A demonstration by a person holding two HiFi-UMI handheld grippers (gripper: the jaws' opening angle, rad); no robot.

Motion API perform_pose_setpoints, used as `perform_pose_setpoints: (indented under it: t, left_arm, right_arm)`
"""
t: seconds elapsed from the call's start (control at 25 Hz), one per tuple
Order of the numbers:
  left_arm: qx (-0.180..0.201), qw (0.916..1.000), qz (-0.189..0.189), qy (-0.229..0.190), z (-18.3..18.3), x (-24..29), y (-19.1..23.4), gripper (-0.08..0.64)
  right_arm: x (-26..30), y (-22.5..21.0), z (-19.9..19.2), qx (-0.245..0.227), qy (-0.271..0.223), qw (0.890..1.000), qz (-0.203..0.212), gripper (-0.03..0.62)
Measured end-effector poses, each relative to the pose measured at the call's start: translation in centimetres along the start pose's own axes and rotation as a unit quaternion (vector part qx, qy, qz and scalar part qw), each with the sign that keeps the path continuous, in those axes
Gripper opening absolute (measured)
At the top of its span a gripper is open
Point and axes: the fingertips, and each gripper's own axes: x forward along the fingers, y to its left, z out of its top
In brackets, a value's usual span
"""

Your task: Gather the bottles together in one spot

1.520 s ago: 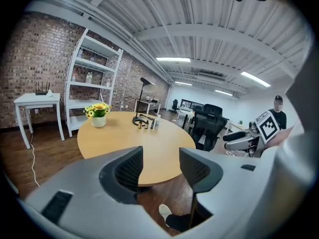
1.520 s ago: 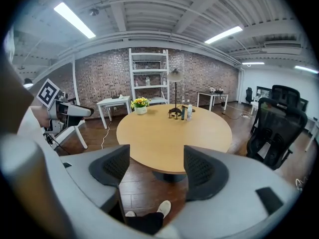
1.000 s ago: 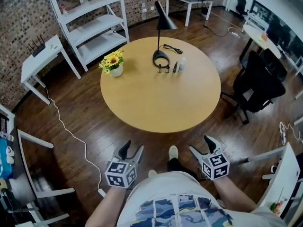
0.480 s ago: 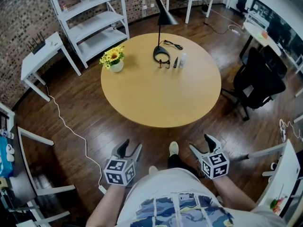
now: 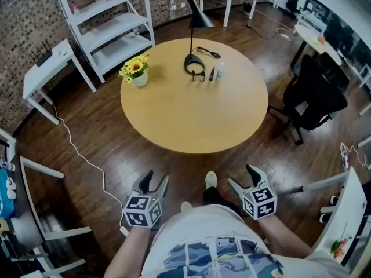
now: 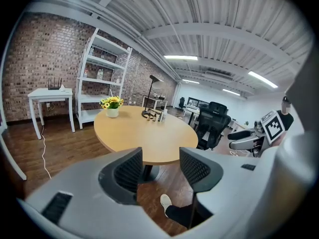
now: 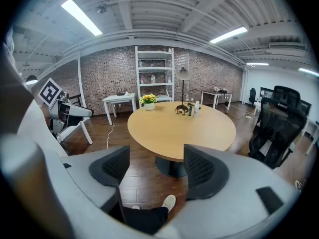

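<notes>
A white bottle [image 5: 220, 71] and a slim dark bottle [image 5: 211, 73] stand close together on the far side of the round wooden table [image 5: 191, 120], beside the lamp's base. In the right gripper view the white bottle [image 7: 196, 108] and the dark bottle [image 7: 190, 109] show small and far off. Both grippers are held low over the floor, short of the table's near edge. My left gripper [image 5: 155, 179] is open and empty, and so is my right gripper [image 5: 242, 176]. The left gripper view shows the left gripper [image 6: 162, 168] with nothing between its jaws; the right gripper [image 7: 157, 166] looks the same.
A black desk lamp [image 5: 192, 28] and a pot of yellow flowers [image 5: 137, 74] share the table. A black office chair [image 5: 313, 97] stands to the right, white shelves [image 5: 110, 22] and a white side table [image 5: 46, 68] to the left. A cable [image 5: 87, 161] trails over the floor.
The head view has drifted a little, so the table sits slightly higher and further left in it. Both grippers stay open and low. Nothing on the table has moved.
</notes>
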Motion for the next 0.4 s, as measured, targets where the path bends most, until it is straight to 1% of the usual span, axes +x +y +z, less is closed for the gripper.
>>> perform_pose_setpoints:
  t: [0.4]
  left_arm:
    - [-0.003, 1.0000, 0.002, 0.005, -0.79, -0.13, 0.09, 0.212]
  right_arm:
    - [-0.03, 0.38, 0.08, -0.002, -0.003, 1.000, 0.004, 0.360]
